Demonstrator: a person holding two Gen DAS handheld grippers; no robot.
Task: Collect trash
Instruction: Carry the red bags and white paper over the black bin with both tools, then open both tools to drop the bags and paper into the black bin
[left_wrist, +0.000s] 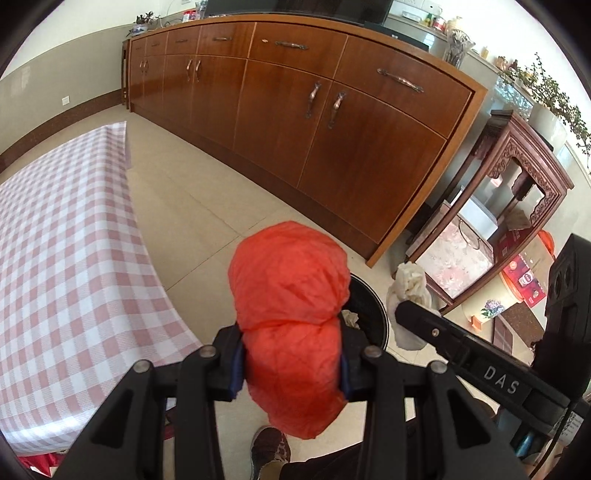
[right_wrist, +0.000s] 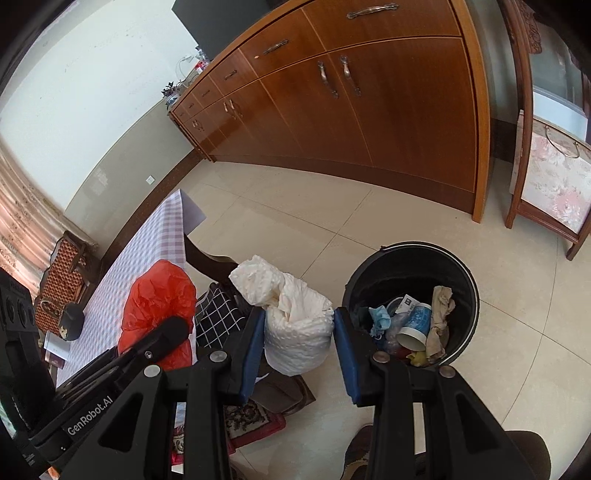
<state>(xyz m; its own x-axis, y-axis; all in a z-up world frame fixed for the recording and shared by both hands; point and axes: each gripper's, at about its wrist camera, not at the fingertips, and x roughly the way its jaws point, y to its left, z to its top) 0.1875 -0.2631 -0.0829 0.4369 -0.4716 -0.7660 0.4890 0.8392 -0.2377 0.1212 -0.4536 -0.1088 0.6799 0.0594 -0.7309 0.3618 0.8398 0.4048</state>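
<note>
Home dining room: wooden sideboard (left_wrist: 295, 110), checked tablecloth (left_wrist: 66, 258).

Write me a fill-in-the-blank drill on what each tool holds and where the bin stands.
1. The left tool grips a crumpled ____ plastic bag.
2. The right tool grips a wad coloured ____.
3. The black bin stands on the ____.
4. The table wears a ____ cloth.

Missing words: red; white; floor; checked

A long wooden sideboard (left_wrist: 295, 110) lines the wall above a pale tiled floor (right_wrist: 295, 229).
</note>
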